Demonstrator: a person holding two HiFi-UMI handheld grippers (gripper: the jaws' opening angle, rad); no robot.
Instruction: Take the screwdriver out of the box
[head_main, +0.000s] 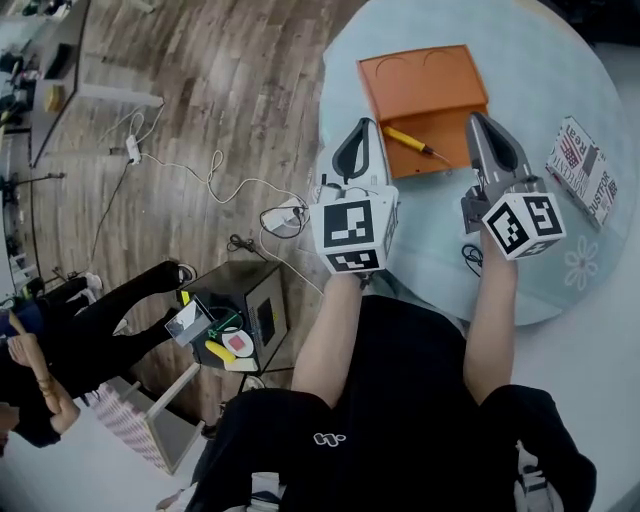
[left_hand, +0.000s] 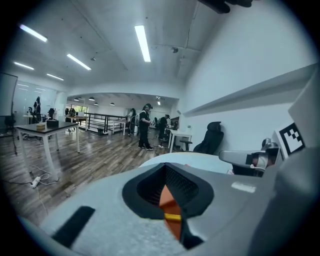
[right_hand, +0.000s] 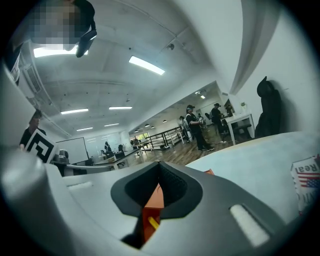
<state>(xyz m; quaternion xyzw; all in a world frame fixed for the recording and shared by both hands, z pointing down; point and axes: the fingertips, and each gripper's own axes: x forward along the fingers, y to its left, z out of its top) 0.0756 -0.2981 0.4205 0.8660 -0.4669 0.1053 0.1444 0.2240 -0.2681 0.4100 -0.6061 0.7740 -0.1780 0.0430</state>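
An open orange box (head_main: 425, 85) lies on the round pale-blue table (head_main: 560, 60). A yellow-handled screwdriver (head_main: 408, 138) rests across the box's near part. My left gripper (head_main: 365, 122) hangs just left of the box's near edge, jaws together and empty. My right gripper (head_main: 474, 117) sits by the box's near right corner, also shut and empty. In the left gripper view, the orange box (left_hand: 170, 200) and yellow handle (left_hand: 172, 217) show through the window behind the closed left gripper (left_hand: 167, 167). The right gripper view shows the same box (right_hand: 152, 200) below the right gripper (right_hand: 160, 165).
A printed white and red carton (head_main: 583, 170) lies on the table to the right. Left of the table, on the wood floor, are white cables with a power strip (head_main: 290, 215) and a black box (head_main: 240, 315). A seated person (head_main: 60, 330) is at far left.
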